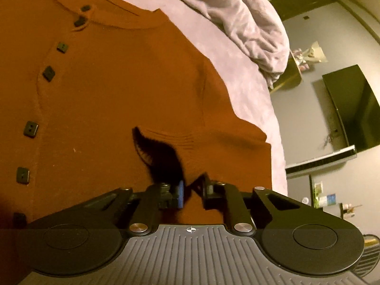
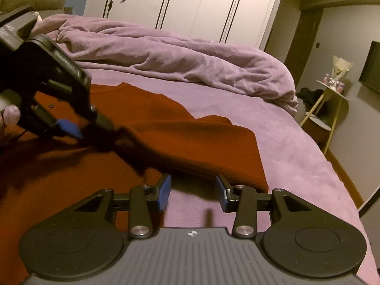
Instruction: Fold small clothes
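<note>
A rust-orange buttoned cardigan (image 1: 106, 99) lies flat on a purple bedsheet (image 1: 249, 90), with its sleeve folded across its body. It also shows in the right wrist view (image 2: 190, 137). My left gripper (image 1: 192, 190) hovers just above the folded sleeve's cuff, jaws narrowly apart and holding nothing. In the right wrist view it (image 2: 78, 130) is above the cardigan's middle. My right gripper (image 2: 193, 190) is open and empty at the cardigan's near edge, over the sheet.
A rumpled purple blanket (image 2: 178, 61) lies across the far side of the bed. White wardrobes (image 2: 190, 7) stand behind. A small side table (image 2: 332, 95) with items and a wall TV (image 1: 351, 109) are at the right, past the bed edge.
</note>
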